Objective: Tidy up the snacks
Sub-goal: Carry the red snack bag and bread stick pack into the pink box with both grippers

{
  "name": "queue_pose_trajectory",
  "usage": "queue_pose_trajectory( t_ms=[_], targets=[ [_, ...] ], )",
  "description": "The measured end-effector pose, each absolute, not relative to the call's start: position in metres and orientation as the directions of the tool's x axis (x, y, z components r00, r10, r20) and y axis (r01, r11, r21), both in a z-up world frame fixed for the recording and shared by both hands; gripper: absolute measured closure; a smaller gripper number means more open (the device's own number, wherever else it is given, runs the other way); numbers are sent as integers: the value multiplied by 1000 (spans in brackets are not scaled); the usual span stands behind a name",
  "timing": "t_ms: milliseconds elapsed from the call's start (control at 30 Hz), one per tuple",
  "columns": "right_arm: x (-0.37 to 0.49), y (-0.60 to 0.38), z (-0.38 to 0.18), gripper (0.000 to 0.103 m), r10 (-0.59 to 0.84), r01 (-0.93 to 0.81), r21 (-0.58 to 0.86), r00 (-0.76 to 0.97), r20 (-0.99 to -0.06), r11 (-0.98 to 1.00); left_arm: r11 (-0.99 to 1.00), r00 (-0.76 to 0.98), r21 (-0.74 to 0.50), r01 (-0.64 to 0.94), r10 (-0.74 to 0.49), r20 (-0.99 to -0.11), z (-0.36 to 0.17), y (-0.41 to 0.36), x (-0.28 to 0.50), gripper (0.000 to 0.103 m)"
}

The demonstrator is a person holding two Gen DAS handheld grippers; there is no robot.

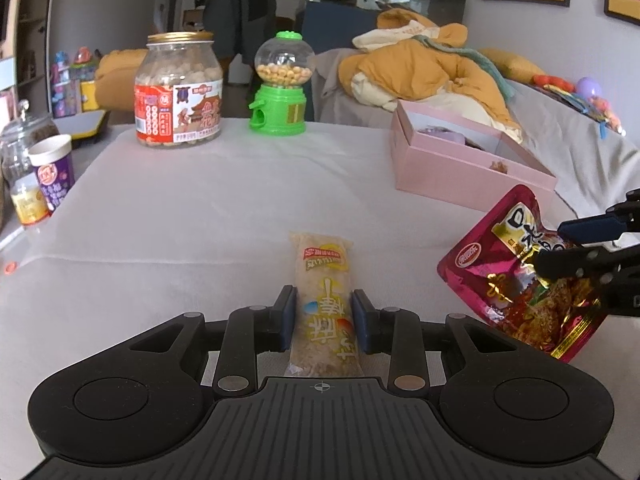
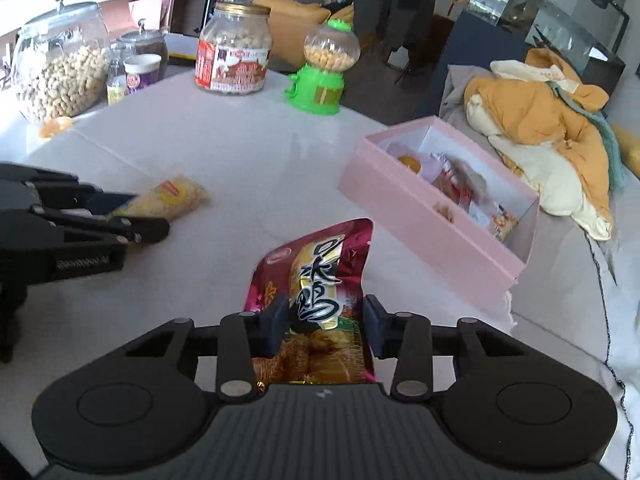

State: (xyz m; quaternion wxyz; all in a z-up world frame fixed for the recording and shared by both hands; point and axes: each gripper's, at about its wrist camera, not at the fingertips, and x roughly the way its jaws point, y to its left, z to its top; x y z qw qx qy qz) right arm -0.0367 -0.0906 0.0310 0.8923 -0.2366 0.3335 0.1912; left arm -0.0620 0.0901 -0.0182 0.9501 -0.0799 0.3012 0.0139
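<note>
A long clear packet with yellow print (image 1: 322, 312) lies lengthwise on the white table (image 1: 180, 220), and my left gripper (image 1: 324, 314) is shut on its near half. In the right wrist view the same packet (image 2: 176, 196) sticks out of the left gripper (image 2: 132, 214). My right gripper (image 2: 325, 324) is shut on a crumpled red foil snack pouch (image 2: 316, 264). The left wrist view shows that pouch (image 1: 500, 264) tilted up off the table in the right gripper (image 1: 568, 246). An open pink box (image 2: 420, 232) with several snacks inside stands just right of the pouch.
At the table's far side stand a peanut jar with a red label (image 1: 178, 88) and a green candy dispenser (image 1: 280, 84). A large glass peanut jar (image 2: 60, 68), a purple cup (image 1: 52, 172) and small jars crowd the left. A sofa with an orange blanket (image 1: 432, 68) lies beyond the box.
</note>
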Motion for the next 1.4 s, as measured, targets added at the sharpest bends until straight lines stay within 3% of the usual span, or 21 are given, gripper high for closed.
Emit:
queue_pose_trajectory(
  t_ms=[200, 500, 733, 767, 833, 1100, 1233, 1400],
  targets=[
    [-38, -96, 40, 69, 209, -506, -245, 682, -700, 827, 980, 822, -185, -75, -44, -568, -18, 95, -62, 68],
    [-45, -85, 55, 69, 390, -593, -46, 585, -711, 804, 977, 823, -200, -76, -52, -566, -18, 96, -62, 68],
    [-3, -69, 10, 69, 308, -518, -24, 545, -780, 855, 973, 824, -217, -77, -61, -563, -19, 98, -63, 68],
    [2, -72, 10, 70, 322, -510, 1, 540, -778, 860, 973, 824, -215, -77, -59, -564, -19, 97, -63, 68],
    [7, -79, 16, 82, 345, -499, 39, 537, -770, 865, 974, 824, -214, -78, -58, -564, -19, 98, -63, 68],
    [-10, -125, 50, 83, 431, -498, 138, 540, -723, 856, 977, 814, -208, -54, -78, -575, -16, 97, -63, 70],
    [-20, -166, 61, 83, 413, -449, 140, 596, -689, 882, 946, 836, -321, 30, -200, -511, 2, 92, -58, 70],
    [-26, -215, 68, 83, 317, -342, 90, 699, -641, 935, 948, 865, -256, 191, -286, -413, 69, 46, 0, 70]
  ],
)
